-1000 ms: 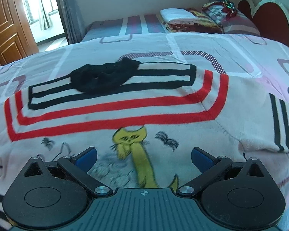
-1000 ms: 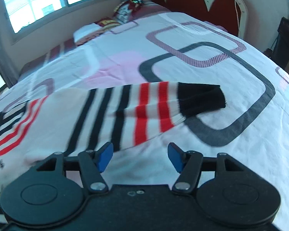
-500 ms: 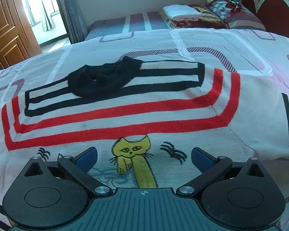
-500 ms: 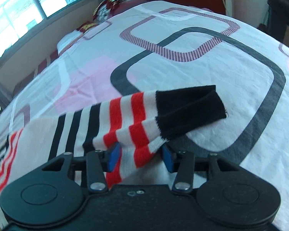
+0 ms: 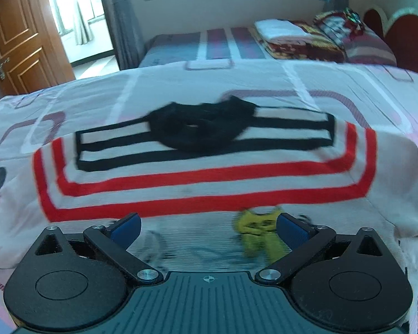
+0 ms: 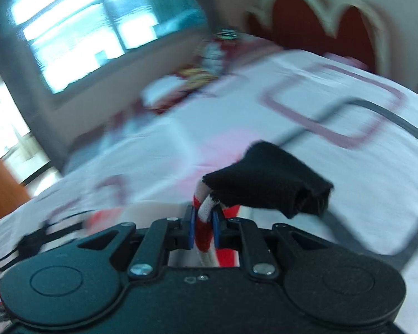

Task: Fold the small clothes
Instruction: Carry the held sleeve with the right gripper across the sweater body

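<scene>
A small white sweater [image 5: 203, 178] with red and black stripes, a black collar [image 5: 200, 130] and a yellow cat print [image 5: 257, 229] lies flat on the bed. My left gripper [image 5: 207, 226] is open just above its lower front, touching nothing. My right gripper [image 6: 203, 224] is shut on the striped sleeve [image 6: 204, 229] just behind its black cuff [image 6: 273, 186] and holds it lifted off the bed. The right wrist view is blurred by motion.
The bed has a white and pink sheet [image 5: 334, 83] with rectangle patterns. Folded blankets and pillows [image 5: 306, 36] lie at the far end by a red headboard [image 6: 320, 25]. A wooden door [image 5: 16, 39] stands at the left.
My right gripper closed on the sleeve near the cuff and lifted it, swinging left. My left gripper shifted left over the sweater, so the cat print now sits by the right finger.
</scene>
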Motion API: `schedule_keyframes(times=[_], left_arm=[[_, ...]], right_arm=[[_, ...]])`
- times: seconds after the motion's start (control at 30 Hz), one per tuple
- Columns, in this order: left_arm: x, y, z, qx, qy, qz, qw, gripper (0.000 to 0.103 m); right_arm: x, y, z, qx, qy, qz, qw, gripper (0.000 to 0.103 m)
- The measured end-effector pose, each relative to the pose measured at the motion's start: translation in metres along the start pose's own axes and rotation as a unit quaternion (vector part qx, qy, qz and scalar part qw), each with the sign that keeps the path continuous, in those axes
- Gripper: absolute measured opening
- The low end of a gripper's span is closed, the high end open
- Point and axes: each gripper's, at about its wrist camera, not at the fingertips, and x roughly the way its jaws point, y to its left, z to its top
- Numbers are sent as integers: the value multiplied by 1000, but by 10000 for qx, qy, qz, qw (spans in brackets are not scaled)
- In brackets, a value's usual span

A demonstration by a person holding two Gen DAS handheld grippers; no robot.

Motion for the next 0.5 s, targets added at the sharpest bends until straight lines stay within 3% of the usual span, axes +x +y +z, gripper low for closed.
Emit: schedule_keyframes(times=[0.17,0.3,0.37,0.43,0.5], left_arm=[[-5,61,0,-306,-82,-14,9995,103],[1,114,-5,-673,-35,14,9977,103],[9,129,-8,-754,71,-74,9971,103],[16,138,-11,-823,165,-318,9960,103],[25,137,-11,-851,349,-676,9935,103]], right_arm=[[10,116,-20,-804,207,892,9925,10],[30,198,-62,-1320,662,1382,9793,9],[48,230,-89,-1568,1104,1543,9692,10],[62,248,-111,-1747,1431,1465,9631,19],[61,254,-118,-1816,1401,1407,9631,28]])
